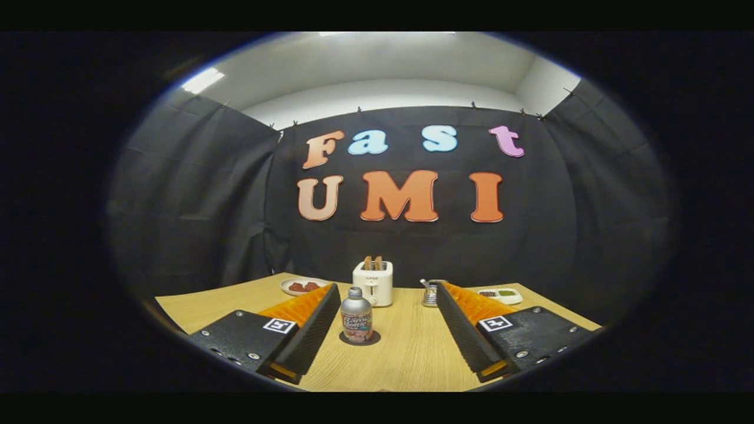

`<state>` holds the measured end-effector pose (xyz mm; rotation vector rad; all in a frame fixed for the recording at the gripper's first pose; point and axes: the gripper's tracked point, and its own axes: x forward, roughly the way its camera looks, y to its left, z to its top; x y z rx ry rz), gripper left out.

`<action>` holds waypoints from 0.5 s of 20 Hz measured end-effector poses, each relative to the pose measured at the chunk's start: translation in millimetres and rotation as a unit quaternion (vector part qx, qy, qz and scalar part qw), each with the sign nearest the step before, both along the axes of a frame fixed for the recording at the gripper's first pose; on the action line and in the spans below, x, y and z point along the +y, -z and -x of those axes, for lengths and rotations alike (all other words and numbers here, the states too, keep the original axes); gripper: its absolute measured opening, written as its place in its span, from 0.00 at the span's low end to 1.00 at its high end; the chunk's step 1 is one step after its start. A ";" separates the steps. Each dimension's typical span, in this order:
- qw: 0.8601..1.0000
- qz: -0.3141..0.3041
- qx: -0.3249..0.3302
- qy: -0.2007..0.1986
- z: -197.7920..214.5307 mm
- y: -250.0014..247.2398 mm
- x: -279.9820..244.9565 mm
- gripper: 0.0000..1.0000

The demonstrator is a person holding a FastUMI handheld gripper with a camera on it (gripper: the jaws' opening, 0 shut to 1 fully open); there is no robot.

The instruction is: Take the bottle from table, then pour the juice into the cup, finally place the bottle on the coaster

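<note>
gripper (386,315) wide open, empty | bottle (356,315) upright on coaster (372,338) – btwn fingers, untouched

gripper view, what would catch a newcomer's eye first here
First the tool, its two black fingers spread wide open over the wooden table. Between them, nearer the left finger, a silver bottle stands upright on a dark round coaster, touched by neither finger. Beyond it a white toaster holds two slices of toast, with a small plate of reddish food to its left.
</note>
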<state>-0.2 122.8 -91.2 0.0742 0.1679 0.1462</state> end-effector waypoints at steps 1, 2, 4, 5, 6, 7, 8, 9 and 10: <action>1.000 0.002 -0.003 0.002 2.1 -2.6 -2.1 0.97; 1.000 0.005 -0.006 0.004 2.7 -4.5 -4.0 0.97; 1.000 0.007 -0.010 0.006 5.1 -9.6 -4.1 0.97; 1.000 0.006 -0.010 0.005 7.6 -11.3 -3.4 0.97; 1.000 0.005 -0.009 0.003 9.6 -13.6 -2.5 0.97; 1.000 0.004 -0.011 0.001 11.6 -16.7 -1.8 0.97; 1.000 0.003 -0.015 0.001 12.6 -21.0 -1.7 0.97; 1.000 0.002 -0.018 0.001 14.6 -24.7 -2.2 0.97; 1.000 -0.001 -0.021 0.001 15.7 -28.2 -1.9 0.97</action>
